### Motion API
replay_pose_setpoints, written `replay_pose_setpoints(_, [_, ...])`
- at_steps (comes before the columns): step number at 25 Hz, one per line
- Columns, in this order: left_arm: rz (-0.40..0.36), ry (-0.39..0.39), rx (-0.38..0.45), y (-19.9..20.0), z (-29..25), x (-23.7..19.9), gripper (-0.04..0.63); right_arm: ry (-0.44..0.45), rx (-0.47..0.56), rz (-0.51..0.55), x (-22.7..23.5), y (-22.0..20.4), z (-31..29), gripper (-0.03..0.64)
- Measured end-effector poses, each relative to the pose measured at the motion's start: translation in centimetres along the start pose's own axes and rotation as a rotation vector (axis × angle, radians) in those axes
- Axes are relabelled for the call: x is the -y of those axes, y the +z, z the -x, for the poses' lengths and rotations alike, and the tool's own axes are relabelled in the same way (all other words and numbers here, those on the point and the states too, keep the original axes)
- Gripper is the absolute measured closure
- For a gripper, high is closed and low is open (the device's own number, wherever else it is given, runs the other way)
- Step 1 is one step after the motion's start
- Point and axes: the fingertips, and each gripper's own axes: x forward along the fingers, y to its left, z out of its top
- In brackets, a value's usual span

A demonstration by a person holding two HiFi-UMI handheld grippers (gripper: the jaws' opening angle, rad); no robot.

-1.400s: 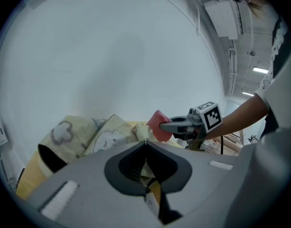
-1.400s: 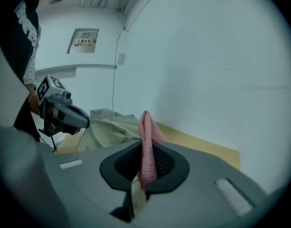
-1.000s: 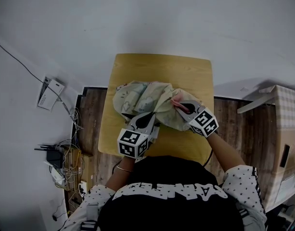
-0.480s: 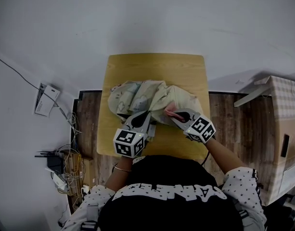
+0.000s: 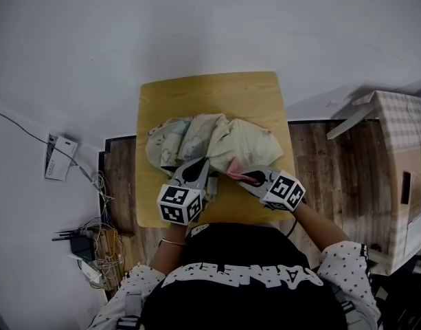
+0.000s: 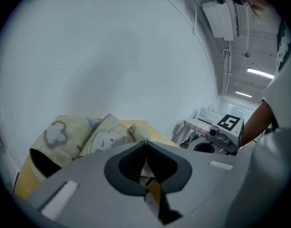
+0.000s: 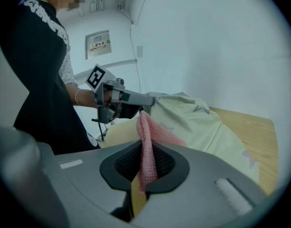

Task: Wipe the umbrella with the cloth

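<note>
– Wooden table set against a white wall, plank floor on both sides. We logged the umbrella lying collapsed in a crumpled heap across the table's middle, pale yellow fabric with cartoon prints.

– Agreed. What did we put down for the grippers?

– Left gripper: clenched on a fold of the umbrella's fabric at its near edge. In the left gripper view we saw a sliver of pale fabric pinched between the closed jaws.

– And the right gripper?

– Clamped on the pink cloth, which stood up out of the jaws as a narrow knitted strip. From the head view we noted it touching the umbrella's near side, just beside the left gripper's tip.

– Surroundings?

– Cardboard box on the floor at right, tangle of cables at left, both well apart from the table.
</note>
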Motion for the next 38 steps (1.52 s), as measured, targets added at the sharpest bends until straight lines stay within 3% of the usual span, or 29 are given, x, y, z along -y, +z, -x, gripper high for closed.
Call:
replay_pose_setpoints(3, [-0.003, -0.021, -0.006, -0.1, -0.3, 0.2, 0.592, 0.019, -0.029, 0.048, -1.0, -0.3, 0.2, 0.583])
replay_pose_setpoints(6, [-0.004, -0.043, -0.005, -0.1, -0.4, 0.3, 0.592, -0.03, 0.032, 0.036, -0.1, 1.3, 1.4, 0.583])
replay_pose_setpoints(13, [-0.048, -0.098, -0.004, -0.1, -0.4, 1.5, 0.592, -0.272, 0.158, 0.052, 7.3, 5.7, 5.6, 0.583])
replay_pose_setpoints(17, [-0.05, -0.059, -0.025, -0.4, -0.2, 1.6, 0.592, -0.402, 0.147, 0.038, 12.4, 6.0, 6.7, 0.583])
replay_pose_setpoints(28, [-0.046, 0.052, 0.014, 0.7, 0.3, 3.8, 0.592, -0.272, -0.077, 0.153, 15.8, 1.8, 4.4, 0.583])
replay_pose_setpoints(38, [-0.023, 0.08, 0.017, -0.1, 1.0, 3.9, 0.592, -0.102, -0.148, 0.167, 11.0, -1.9, 3.5, 0.583])
